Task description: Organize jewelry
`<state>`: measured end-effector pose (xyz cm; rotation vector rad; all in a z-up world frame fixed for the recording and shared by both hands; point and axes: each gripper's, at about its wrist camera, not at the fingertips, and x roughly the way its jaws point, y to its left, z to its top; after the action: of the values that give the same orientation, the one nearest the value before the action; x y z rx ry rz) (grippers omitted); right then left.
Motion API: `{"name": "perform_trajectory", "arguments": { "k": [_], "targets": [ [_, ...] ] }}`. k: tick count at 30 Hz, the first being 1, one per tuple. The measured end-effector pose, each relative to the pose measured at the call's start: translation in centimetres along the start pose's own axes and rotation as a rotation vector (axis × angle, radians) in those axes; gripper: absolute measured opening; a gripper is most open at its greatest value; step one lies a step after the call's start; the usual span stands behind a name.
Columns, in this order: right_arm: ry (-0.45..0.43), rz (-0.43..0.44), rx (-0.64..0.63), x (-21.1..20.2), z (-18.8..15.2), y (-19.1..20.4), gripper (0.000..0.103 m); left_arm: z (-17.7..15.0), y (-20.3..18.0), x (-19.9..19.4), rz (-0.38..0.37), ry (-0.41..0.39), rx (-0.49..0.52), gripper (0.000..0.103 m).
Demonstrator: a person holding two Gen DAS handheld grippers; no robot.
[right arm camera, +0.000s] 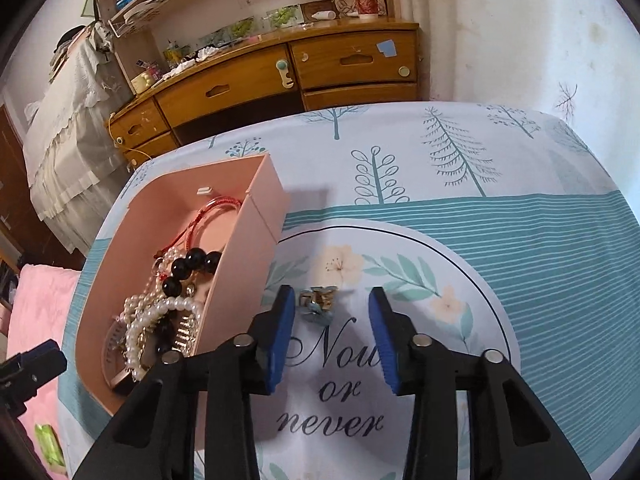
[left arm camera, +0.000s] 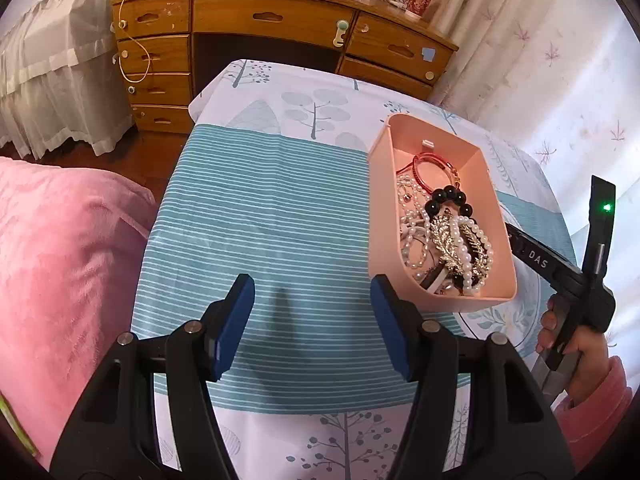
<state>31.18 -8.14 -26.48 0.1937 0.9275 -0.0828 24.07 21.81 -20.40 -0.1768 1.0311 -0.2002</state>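
Observation:
A pink plastic box point(left arm camera: 380, 216) stands on the table and holds pearl strands point(left arm camera: 470, 248), a black bead bracelet point(left arm camera: 450, 198), a red cord bracelet point(left arm camera: 434, 168) and a gold leaf piece. The box also shows in the right wrist view point(right arm camera: 244, 248). A small silver and gold jewelry piece point(right arm camera: 318, 304) lies on the tablecloth just right of the box. My right gripper point(right arm camera: 330, 300) is open, its fingertips on either side of that piece, just above it. My left gripper point(left arm camera: 312, 292) is open and empty over the striped cloth, left of the box.
The table carries a teal striped and tree-print cloth point(left arm camera: 260, 208) with a round "Now or never" print point(right arm camera: 336, 380). A wooden desk with drawers point(left arm camera: 272, 40) stands behind. A pink blanket point(left arm camera: 60, 260) lies to the left. Curtains point(left arm camera: 540, 60) hang at right.

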Motion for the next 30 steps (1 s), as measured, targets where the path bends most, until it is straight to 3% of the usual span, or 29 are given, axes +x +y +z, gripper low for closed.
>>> {"name": "perform_trajectory", "arguments": {
  "k": [4, 7, 12, 18, 22, 25, 27, 29, 30],
  "targets": [
    [0.010, -0.051, -0.059, 0.3, 0.3, 0.8, 0.025, 0.0, 0.2, 0.2, 0.001, 0.007, -0.004, 0.057],
    [0.014, -0.039, -0.037, 0.3, 0.4, 0.6, 0.021, 0.0, -0.1, 0.4, 0.008, 0.016, 0.005, 0.057],
    [-0.010, -0.043, -0.028, -0.8, 0.6, 0.4, 0.021, -0.1, -0.8, 0.8, 0.028, 0.030, 0.037, 0.057],
    [-0.124, 0.085, -0.020, -5.4, 1.3, 1.5, 0.021, -0.4, -1.4, 1.2, 0.046, 0.046, 0.061, 0.057],
    [-0.179, 0.202, -0.081, -8.8, 0.6, 3.5, 0.021, -0.7, -1.8, 1.1, 0.049, 0.050, 0.063, 0.057],
    [-0.182, 0.224, -0.168, -10.1, -0.7, 5.5, 0.021, -1.2, -2.1, 0.8, 0.057, 0.056, 0.064, 0.057],
    [-0.150, 0.229, -0.185, -10.1, -1.6, 6.4, 0.029, -1.7, -2.5, 0.5, 0.059, 0.060, 0.065, 0.057],
    [-0.114, 0.264, -0.172, -10.0, -2.3, 6.7, 0.072, -2.3, -2.9, 0.0, 0.062, 0.057, 0.068, 0.057],
    [-0.126, 0.273, -0.166, -10.3, -2.7, 6.7, 0.074, -2.6, -3.1, -0.2, 0.064, 0.056, 0.069, 0.057]
  ]
}}
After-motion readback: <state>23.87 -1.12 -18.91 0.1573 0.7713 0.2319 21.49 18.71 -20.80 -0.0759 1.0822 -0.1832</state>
